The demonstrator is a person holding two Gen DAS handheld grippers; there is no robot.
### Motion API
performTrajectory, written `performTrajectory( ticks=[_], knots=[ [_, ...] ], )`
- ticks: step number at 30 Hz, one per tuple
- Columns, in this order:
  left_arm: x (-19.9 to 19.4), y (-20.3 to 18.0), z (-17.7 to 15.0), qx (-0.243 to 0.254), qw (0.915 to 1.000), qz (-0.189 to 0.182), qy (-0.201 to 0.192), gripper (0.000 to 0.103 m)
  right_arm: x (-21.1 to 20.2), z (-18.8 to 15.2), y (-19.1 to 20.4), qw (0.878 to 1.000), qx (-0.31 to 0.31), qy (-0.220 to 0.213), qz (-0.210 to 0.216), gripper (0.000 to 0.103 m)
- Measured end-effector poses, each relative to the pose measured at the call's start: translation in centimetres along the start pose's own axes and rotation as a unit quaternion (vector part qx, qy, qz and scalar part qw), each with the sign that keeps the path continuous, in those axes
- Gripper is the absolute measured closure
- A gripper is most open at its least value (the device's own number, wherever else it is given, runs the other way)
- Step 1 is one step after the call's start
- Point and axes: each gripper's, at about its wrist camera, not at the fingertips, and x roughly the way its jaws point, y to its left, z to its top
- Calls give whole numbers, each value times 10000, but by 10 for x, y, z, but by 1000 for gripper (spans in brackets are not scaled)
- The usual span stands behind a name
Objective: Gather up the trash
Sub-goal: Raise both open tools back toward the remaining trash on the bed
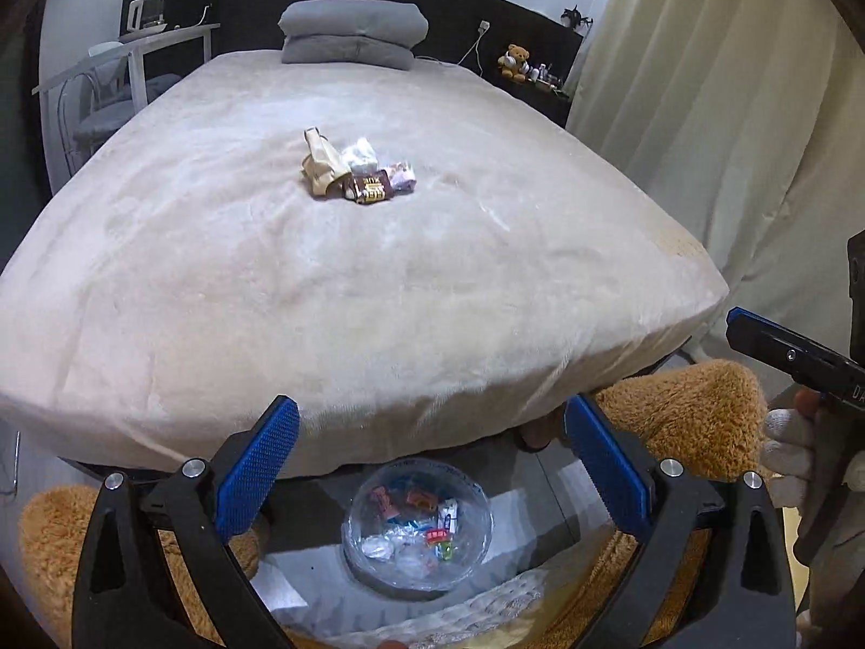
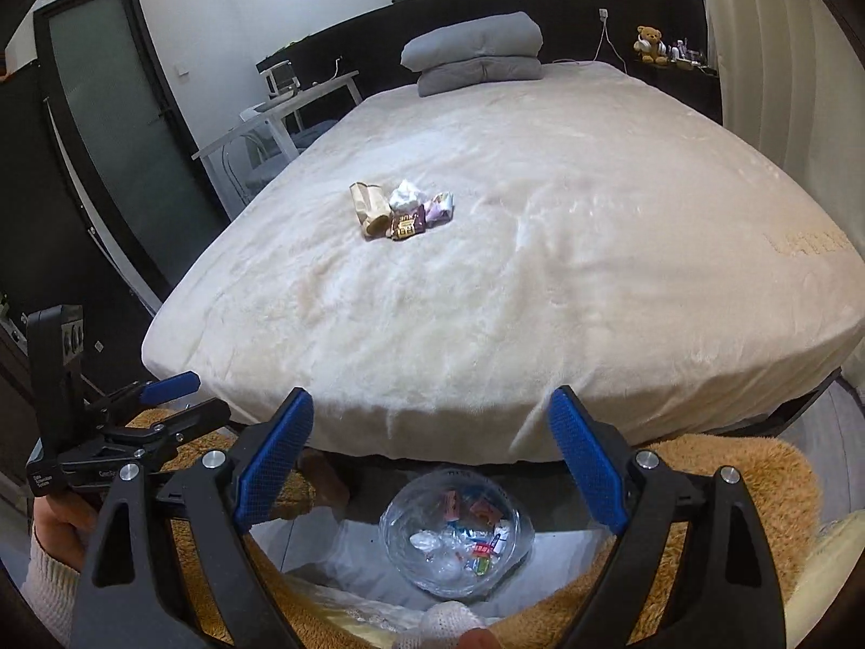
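A small pile of trash point(image 1: 357, 173) point(image 2: 400, 211) lies in the middle of the beige bed point(image 1: 378, 281) point(image 2: 540, 297): a brown paper bag, a crumpled white tissue and several snack wrappers. On the floor at the bed's foot stands a bin lined with a clear bag point(image 1: 419, 524) point(image 2: 457, 541), holding wrappers and tissues. My left gripper point(image 1: 432, 419) hangs above the bin, open wide and empty. My right gripper point(image 2: 432, 405) is beside it, also open and empty. In the right wrist view the left gripper point(image 2: 212, 392) shows at the left edge.
Two grey pillows point(image 1: 351, 38) lie at the head of the bed. A white desk and chair point(image 1: 124, 70) stand to its left, a curtain point(image 1: 730, 108) to its right, a teddy bear point(image 1: 513, 62) on the shelf. Brown fluffy fabric point(image 1: 686, 416) flanks the bin.
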Motion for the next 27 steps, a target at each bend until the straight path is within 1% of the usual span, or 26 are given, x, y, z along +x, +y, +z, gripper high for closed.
performTrajectory(
  ticks=[4,10,14,16,19,21,27],
  knots=[
    [-3,8,20,-57,9999,8,-147,6,3,15,0,10000,-60,-62,-8,15],
    [9,22,51,-137,9997,46,-214,6,29,40,-2,9999,-54,83,47,15],
    [26,38,72,-337,9992,-5,-235,6,51,53,-5,9998,41,100,154,15],
    [34,44,81,-386,9989,-36,-254,6,65,60,-7,9998,66,149,132,15],
    [49,49,97,-347,9992,-10,-219,6,82,71,-12,9998,99,159,99,15],
    [60,53,107,-321,9992,52,-211,6,91,79,-14,10000,47,59,61,15],
    [96,69,138,-425,9990,79,-101,6,121,104,-28,10000,61,59,7,15]
  ],
)
